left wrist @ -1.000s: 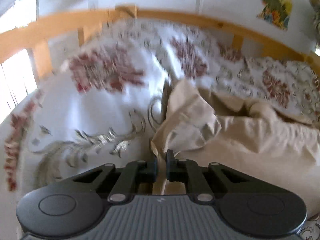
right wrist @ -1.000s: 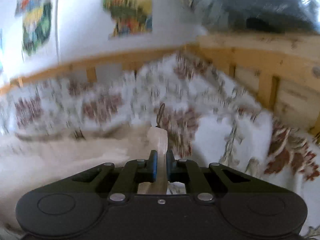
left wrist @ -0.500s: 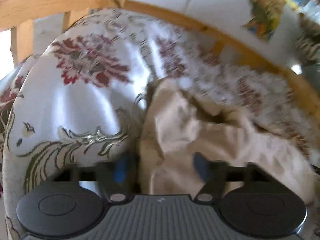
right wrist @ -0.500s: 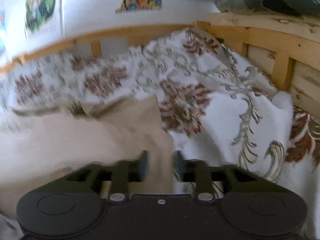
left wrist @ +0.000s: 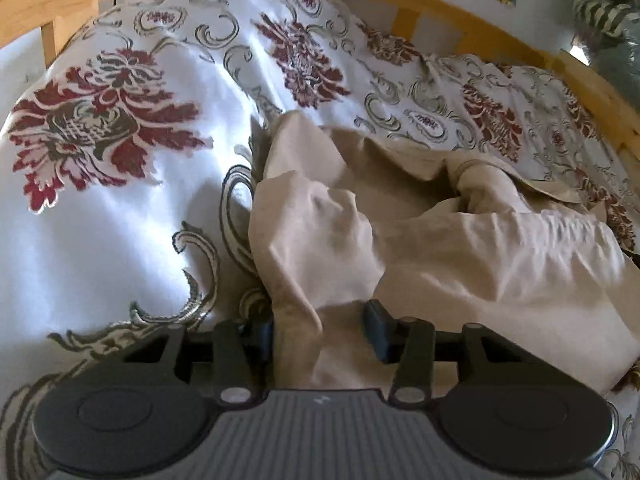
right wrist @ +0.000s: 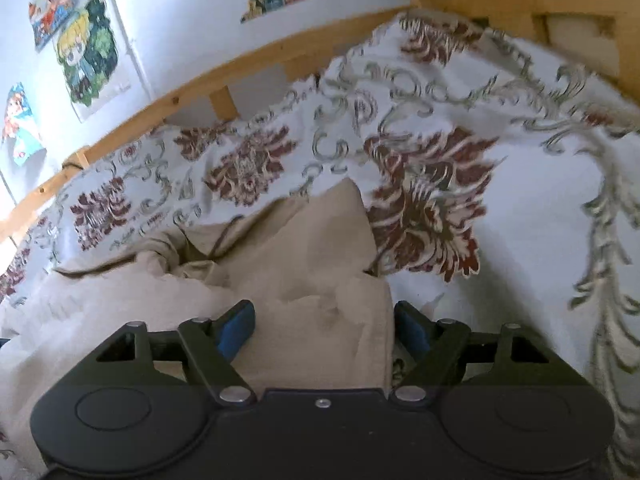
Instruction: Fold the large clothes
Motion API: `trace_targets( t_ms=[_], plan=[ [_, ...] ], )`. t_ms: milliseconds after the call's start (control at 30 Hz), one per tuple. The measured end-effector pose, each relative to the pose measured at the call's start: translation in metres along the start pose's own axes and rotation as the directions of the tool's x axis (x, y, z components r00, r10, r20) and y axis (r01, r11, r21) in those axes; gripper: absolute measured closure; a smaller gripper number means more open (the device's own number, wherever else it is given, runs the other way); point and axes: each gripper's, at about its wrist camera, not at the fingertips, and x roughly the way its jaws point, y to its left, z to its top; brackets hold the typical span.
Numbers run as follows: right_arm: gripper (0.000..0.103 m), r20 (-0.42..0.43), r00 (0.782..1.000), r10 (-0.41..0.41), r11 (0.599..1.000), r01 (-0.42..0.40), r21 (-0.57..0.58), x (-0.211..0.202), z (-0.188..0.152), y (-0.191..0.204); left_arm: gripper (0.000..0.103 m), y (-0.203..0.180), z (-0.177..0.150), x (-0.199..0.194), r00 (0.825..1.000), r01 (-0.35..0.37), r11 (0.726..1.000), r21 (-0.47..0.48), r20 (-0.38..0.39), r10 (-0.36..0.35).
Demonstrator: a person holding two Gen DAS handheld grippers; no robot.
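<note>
A beige garment (left wrist: 420, 240) lies crumpled on a floral bedspread (left wrist: 100, 200). In the left wrist view its left end rises in a loose fold between the jaws. My left gripper (left wrist: 320, 326) is open, with that fold lying loosely between its fingers. In the right wrist view the garment (right wrist: 304, 264) ends in a pointed corner on the bedspread (right wrist: 520, 240). My right gripper (right wrist: 324, 330) is open, its blue pads (right wrist: 236, 328) apart on either side of the cloth.
A wooden bed rail (left wrist: 440, 12) runs along the far side and continues in the right wrist view (right wrist: 240, 68), with slats at the right (right wrist: 560, 4). Posters (right wrist: 88, 48) hang on the white wall behind.
Both grippers were shut on the garment's ends a second ago. They have opened and let go, and the cloth has dropped onto the bedspread.
</note>
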Motion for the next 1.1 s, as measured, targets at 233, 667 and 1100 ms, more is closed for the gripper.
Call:
trace_targets(
  t_ms=[233, 667, 1100],
  plan=[
    [0.084, 0.046, 0.998, -0.052, 0.998, 0.054, -0.024, -0.006, 0.001, 0.007, 0.097, -0.021, 0.0, -0.007, 0.993, -0.108, 0.994, 0.03, 0.051, 0.106],
    [0.084, 0.192, 0.979, -0.067, 0.998, 0.062, 0.03, -0.073, 0.014, -0.005, 0.102, -0.063, 0.019, -0.029, 0.98, -0.161, 0.985, 0.065, 0.133, 0.151],
    [0.035, 0.017, 0.997, 0.071, 0.994, -0.072, 0.077, 0.007, 0.009, -0.026, 0.048, 0.005, 0.003, -0.002, 1.0, -0.021, 0.991, -0.129, 0.009, 0.023]
  ],
)
